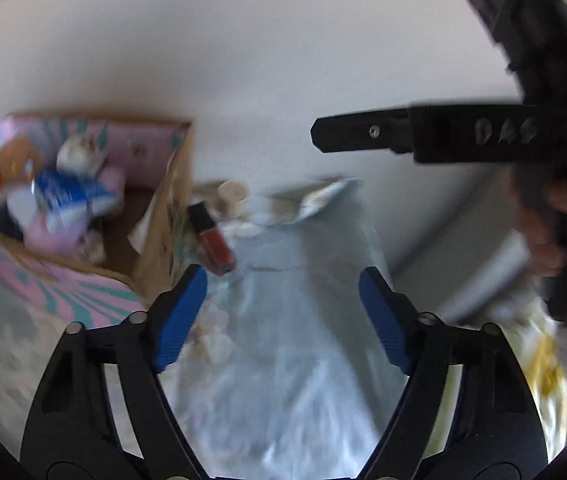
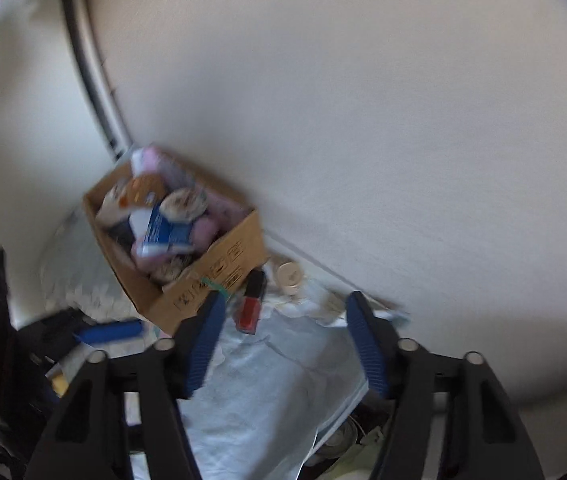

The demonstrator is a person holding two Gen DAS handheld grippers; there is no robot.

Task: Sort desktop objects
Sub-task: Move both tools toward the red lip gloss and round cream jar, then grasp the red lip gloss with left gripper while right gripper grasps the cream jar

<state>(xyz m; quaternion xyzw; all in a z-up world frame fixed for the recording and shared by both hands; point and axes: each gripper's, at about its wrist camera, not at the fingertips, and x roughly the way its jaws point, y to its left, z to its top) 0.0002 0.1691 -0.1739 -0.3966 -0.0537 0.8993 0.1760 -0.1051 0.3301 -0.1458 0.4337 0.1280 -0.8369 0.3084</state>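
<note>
Two hand-held grippers with blue pads hang above a pale blue cloth (image 1: 295,320) spread on a counter against a plain cream wall (image 2: 363,100); both views are motion-blurred. The left hand-held gripper (image 1: 283,300) has its pads spread apart with nothing between them, only the cloth below. The right hand-held gripper (image 2: 285,332) is likewise spread and empty, over the same cloth. In the left view, the right tool's black body crosses in from 3 o'clock, with a person's hand (image 1: 551,220) wrapped round its handle. A cardboard box (image 2: 211,276) with a pink patterned lining sits at 10 o'clock from the left hand-held gripper, its far side against the wall; it is crowded with packets, among them a blue and white pouch (image 1: 71,196) and round tins. Just beside the box's near corner, at 11 o'clock from both hand-held grippers, a small bottle of red liquid with a black cap (image 1: 211,240) lies on its side at the cloth's far edge. A cream round pot (image 2: 289,276) sits just beyond it, near the wall. Crumpled paper (image 1: 323,196) lies at 12 o'clock along the cloth's far edge. The middle of the cloth is open room. At 3 o'clock in the left view the cloth ends, and a yellow and white patterned thing (image 1: 539,356), too blurred to name, lies past its edge.
</note>
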